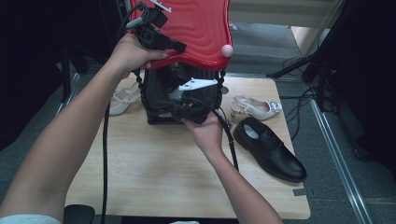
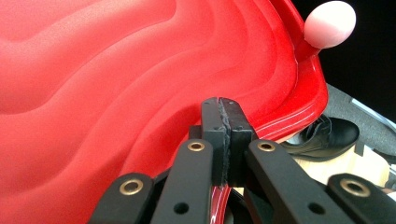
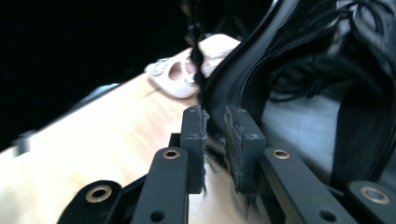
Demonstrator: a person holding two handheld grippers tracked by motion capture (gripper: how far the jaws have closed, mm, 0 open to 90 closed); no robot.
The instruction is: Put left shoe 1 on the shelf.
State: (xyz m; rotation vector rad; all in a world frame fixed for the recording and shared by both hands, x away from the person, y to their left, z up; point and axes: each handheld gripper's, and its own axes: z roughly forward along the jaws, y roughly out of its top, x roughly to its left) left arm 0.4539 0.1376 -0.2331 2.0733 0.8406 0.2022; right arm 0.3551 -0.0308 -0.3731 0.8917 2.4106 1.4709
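Left gripper (image 2: 225, 109) jaws clamp the red lid (image 2: 140, 70); right gripper (image 3: 215, 126) jaws slightly apart, seemingly empty, bag interior dark.

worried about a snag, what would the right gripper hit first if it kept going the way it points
Most likely the black lining of the open suitcase: the right gripper points into it, jaws slightly apart with nothing pressed between them. Depth is hard to judge.

The red lid (image 1: 196, 28) is cut off at the frame's top; it hides part of the black case (image 1: 161, 93) beneath.
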